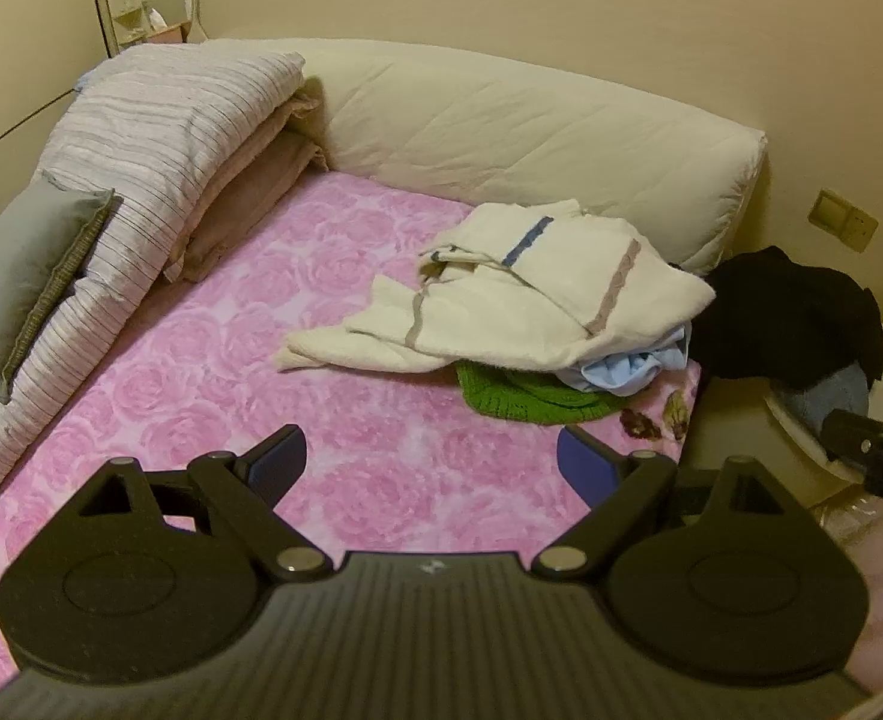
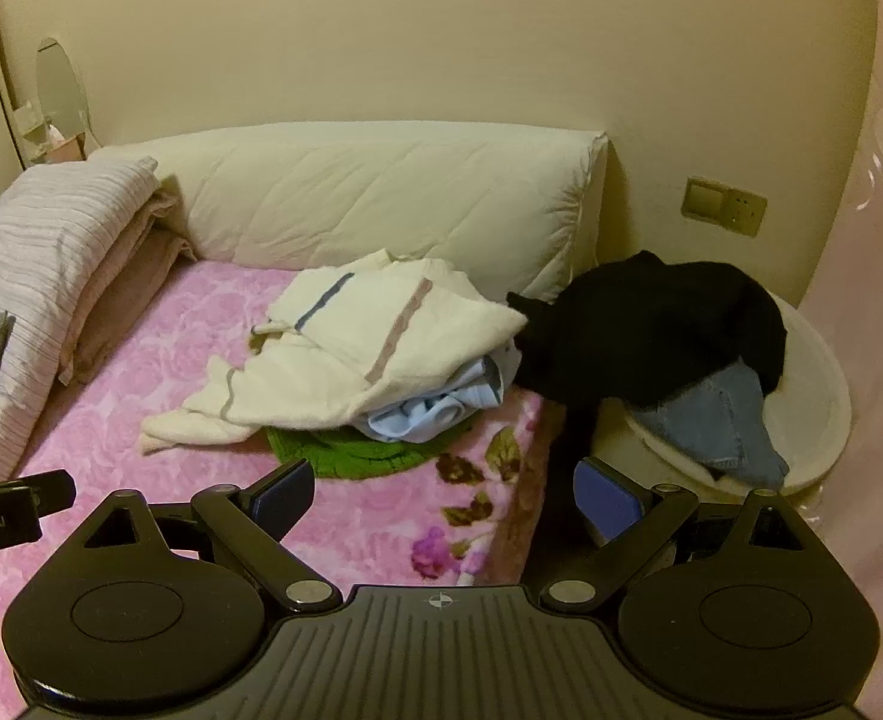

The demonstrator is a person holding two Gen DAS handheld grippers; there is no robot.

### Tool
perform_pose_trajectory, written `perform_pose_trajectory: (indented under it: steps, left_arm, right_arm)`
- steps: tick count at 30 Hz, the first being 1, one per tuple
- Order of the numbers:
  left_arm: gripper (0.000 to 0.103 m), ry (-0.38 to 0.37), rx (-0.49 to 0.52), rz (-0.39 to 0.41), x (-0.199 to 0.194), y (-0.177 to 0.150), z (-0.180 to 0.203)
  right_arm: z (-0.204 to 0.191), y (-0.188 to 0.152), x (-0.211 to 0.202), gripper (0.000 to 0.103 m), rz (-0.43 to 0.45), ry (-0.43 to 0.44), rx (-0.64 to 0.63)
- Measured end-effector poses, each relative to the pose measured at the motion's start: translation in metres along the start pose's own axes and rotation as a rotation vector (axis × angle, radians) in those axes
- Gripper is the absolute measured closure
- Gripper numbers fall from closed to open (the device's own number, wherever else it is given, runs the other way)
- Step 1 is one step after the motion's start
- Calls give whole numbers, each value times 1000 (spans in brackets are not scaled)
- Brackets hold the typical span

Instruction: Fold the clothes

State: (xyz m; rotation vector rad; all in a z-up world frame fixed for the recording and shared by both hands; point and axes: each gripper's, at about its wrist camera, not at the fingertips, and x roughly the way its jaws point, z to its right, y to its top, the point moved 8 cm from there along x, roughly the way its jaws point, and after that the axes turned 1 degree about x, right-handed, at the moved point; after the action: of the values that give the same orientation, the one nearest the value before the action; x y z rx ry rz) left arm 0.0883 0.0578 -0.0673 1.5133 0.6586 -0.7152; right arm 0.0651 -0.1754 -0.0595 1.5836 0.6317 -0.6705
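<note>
1. we are in a bedroom with a plain wall. a bed with a pink rose blanket [image 1: 213, 372] fills most of what we see. its flat bare part is a good spot for folding.
2. a long cream cushion [image 1: 501, 138] leans on the wall at the back. a striped quilt [image 1: 159, 120] is stacked on the left, out of our way.
3. a white basket [image 2: 813, 384] sits just beside the bed. a black top [image 2: 651, 330] and blue jeans [image 2: 723, 420] hang over its rim, waiting for us.
4. the clothes pile sits near the right edge of the bed. a cream garment with stripes [image 1: 519, 300] lies on top. a light blue piece [image 1: 633, 366] and a green knit [image 1: 525, 399] peek out under it.
5. our left gripper [image 1: 432, 462] hangs above the blanket, well apart from the pile. its jaws are spread wide and hold nothing.
6. our right gripper [image 2: 444, 495] is over the bed's edge, spread wide too, and empty. we think no folding has begun, and the cream garment looks easiest to take first.
</note>
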Motion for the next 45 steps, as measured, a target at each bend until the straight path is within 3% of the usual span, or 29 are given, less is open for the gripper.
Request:
perform_pose_trajectory:
  steps: [7,17,25,37,45]
  left_arm:
    - [14,-52,10,-18,7,-5,6]
    - [15,-92,0,-14,14,-2,12]
    - [15,-69,-27,-44,27,-2,8]
    - [15,-20,-30,-73,52,19,13]
    - [14,-10,20,-93,85,43,31]
  right_arm:
    - [3,-10,1,7,-47,-12,23]
    - [9,-5,0,7,-4,16,74]
    - [13,-1,12,7,-25,36,77]
    - [9,20,48,7,-64,68,-19]
    - [20,42,87,7,-100,41,-28]
